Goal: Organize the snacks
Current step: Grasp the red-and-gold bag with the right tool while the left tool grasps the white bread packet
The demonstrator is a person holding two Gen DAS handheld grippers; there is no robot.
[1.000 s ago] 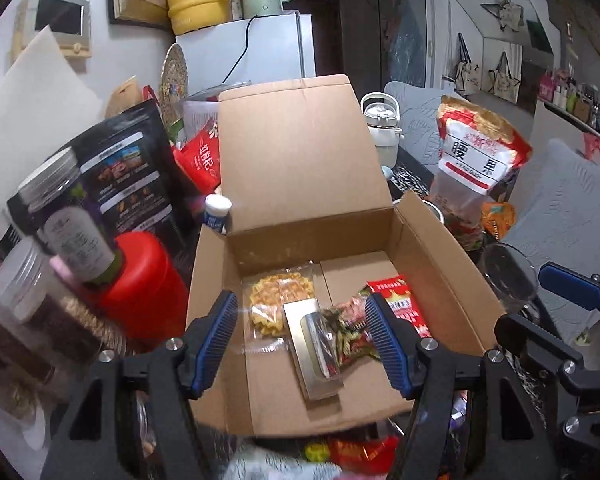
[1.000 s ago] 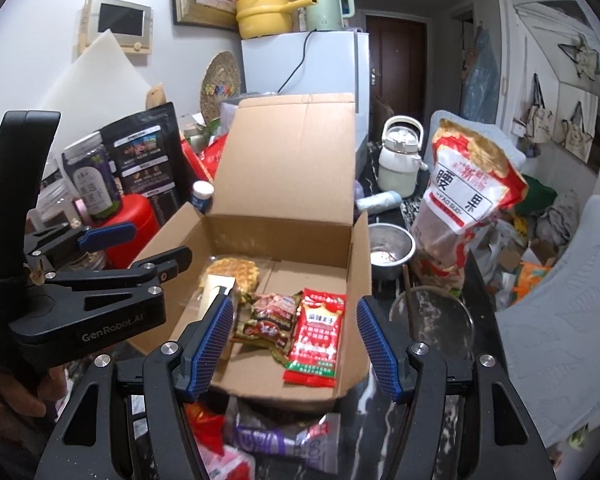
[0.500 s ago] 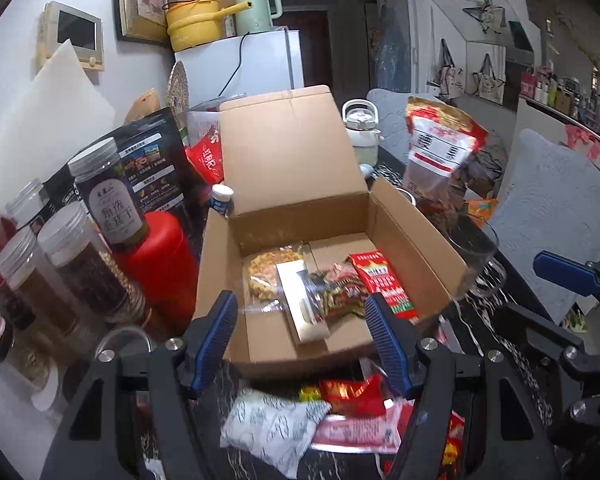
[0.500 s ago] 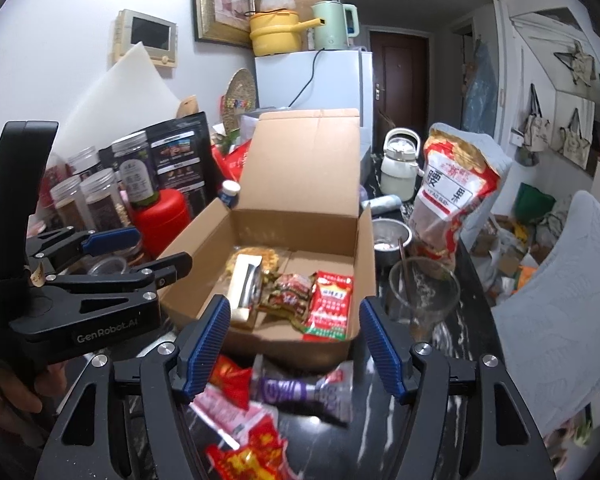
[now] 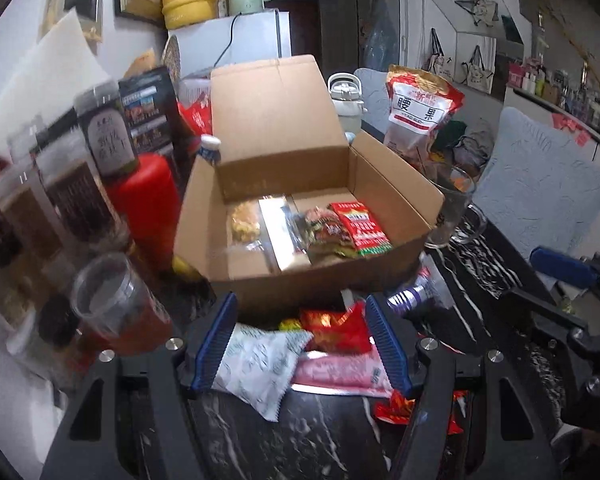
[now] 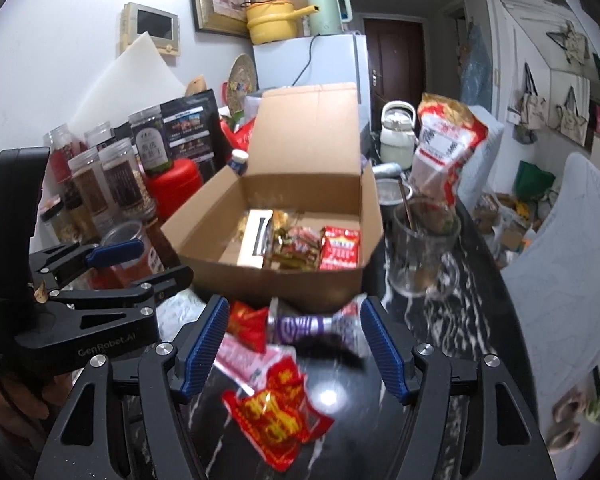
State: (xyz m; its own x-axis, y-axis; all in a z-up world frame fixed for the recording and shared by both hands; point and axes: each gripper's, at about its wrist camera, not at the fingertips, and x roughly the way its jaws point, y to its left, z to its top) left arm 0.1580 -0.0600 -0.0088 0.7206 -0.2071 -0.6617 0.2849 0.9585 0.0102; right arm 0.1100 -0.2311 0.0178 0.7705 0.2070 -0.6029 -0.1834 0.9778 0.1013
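An open cardboard box (image 5: 320, 280) (image 6: 276, 284) stands on the dark marbled table, holding a red packet (image 5: 360, 228), a silver packet (image 5: 276, 232) and other snacks. In front of it lie loose snacks: a white packet (image 5: 260, 364), a small red packet (image 5: 336, 330), a pink packet (image 5: 340, 374), a purple packet (image 6: 304, 324) and a red-and-gold packet (image 6: 276, 416). My left gripper (image 5: 300, 304) hangs open above the white and red packets, holding nothing. Above the purple and pink packets, my right gripper (image 6: 294, 306) is open too and holds nothing.
Tall lidded jars (image 6: 120, 184), a red canister (image 5: 148, 200) and a clear plastic cup (image 5: 112, 312) crowd the left. A glass mug (image 6: 424, 256) stands right of the box, with a big red-and-white nut bag (image 5: 420, 112) and a white kettle (image 6: 396, 132) behind.
Both grippers have drawn back from over the box and dropped a little. The loose packets on the table in front of the box have come into view. Both stay open with nothing in them.
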